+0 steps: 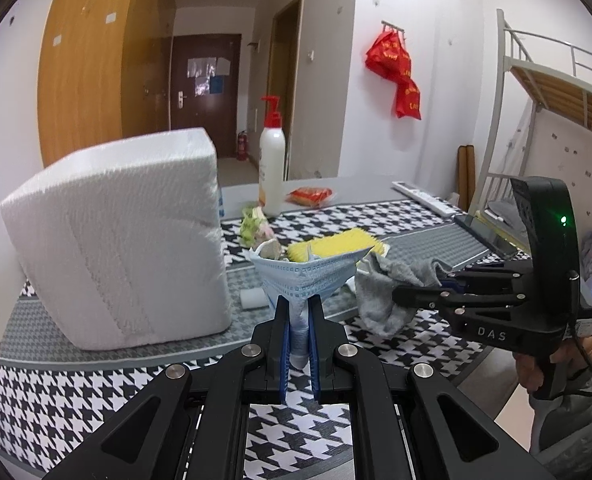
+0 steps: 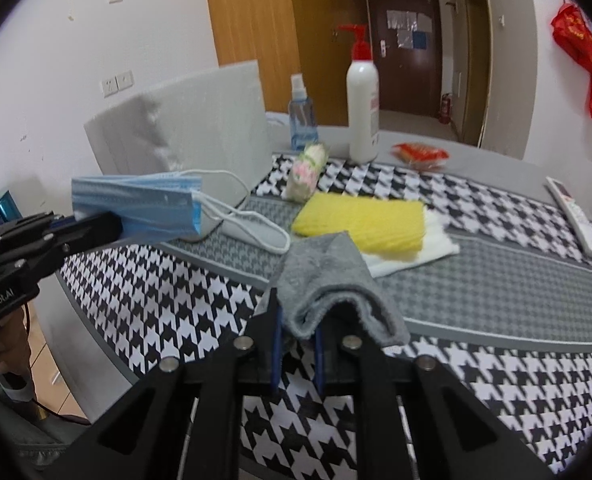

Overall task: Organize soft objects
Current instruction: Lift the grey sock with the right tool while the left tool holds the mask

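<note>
My left gripper (image 1: pixel 298 312) is shut on a folded blue face mask (image 1: pixel 304 276) and holds it above the houndstooth tablecloth (image 1: pixel 296 412). The mask also shows in the right wrist view (image 2: pixel 144 208), with its white ear loops (image 2: pixel 252 224) hanging down. My right gripper (image 2: pixel 298 320) is shut on a grey sock (image 2: pixel 328 280) and holds it just above the table. The sock (image 1: pixel 384 292) and right gripper (image 1: pixel 436 292) show at the right of the left wrist view. A yellow cloth (image 2: pixel 364 220) lies on a white cloth (image 2: pixel 412 256) behind.
A large white tissue pack (image 1: pixel 120 248) stands at the left. Behind are a pump bottle (image 2: pixel 362 108), a blue spray bottle (image 2: pixel 302 116), a floral roll (image 2: pixel 308 172), a red packet (image 2: pixel 420 156), and a remote (image 2: pixel 576 216) at the right edge.
</note>
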A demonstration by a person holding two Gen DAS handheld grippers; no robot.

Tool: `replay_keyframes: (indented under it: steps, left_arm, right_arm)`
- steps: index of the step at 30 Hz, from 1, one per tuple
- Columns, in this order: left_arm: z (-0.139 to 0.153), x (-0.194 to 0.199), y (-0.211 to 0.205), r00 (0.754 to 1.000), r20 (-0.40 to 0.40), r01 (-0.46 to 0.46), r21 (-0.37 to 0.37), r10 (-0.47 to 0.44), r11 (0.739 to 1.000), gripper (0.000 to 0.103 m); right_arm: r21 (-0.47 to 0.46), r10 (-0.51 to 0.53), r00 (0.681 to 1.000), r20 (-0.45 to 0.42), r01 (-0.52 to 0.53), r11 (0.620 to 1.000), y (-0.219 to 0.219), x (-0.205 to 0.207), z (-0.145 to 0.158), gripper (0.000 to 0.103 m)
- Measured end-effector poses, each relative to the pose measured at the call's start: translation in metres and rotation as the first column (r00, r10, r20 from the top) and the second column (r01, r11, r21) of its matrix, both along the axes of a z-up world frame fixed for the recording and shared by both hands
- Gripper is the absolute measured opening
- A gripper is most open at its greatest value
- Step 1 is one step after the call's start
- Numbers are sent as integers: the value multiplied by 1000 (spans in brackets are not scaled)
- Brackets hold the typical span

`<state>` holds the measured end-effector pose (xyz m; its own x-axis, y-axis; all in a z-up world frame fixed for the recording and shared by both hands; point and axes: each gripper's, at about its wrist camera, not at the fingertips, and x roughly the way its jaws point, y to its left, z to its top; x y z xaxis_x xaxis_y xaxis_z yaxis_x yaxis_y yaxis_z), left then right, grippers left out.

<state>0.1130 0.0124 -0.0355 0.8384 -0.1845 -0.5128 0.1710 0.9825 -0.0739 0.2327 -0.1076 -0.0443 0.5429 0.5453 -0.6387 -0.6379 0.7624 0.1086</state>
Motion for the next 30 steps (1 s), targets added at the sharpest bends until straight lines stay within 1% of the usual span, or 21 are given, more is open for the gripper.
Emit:
replay_keyframes:
  steps: [10,14,17,20,30]
  left_arm:
    - [24,-4,-6,997,78,17,9,-17,1000,8]
    - [35,-3,-9,993,117,8,20,-10,1000,8]
    - [39,1,-13,992,124,-6,34,2,999,8]
    - [42,5,-13,992,129,-8,28,4,1000,8]
    - [56,10,-20,985,174,-15,53,6,998,8]
  right_arm:
    - [24,-71,992,104,69,997,-17,-7,30,16]
    - [52,-88,987,138,82,995,-22,-10,44,16]
    - [60,-102,982,162,93,994,-25,-11,51,16]
    - [70,-113,978,176,102,992,-27,-13,56,16]
    - [111,-140,967,211,118,987,-37,-18,71,16]
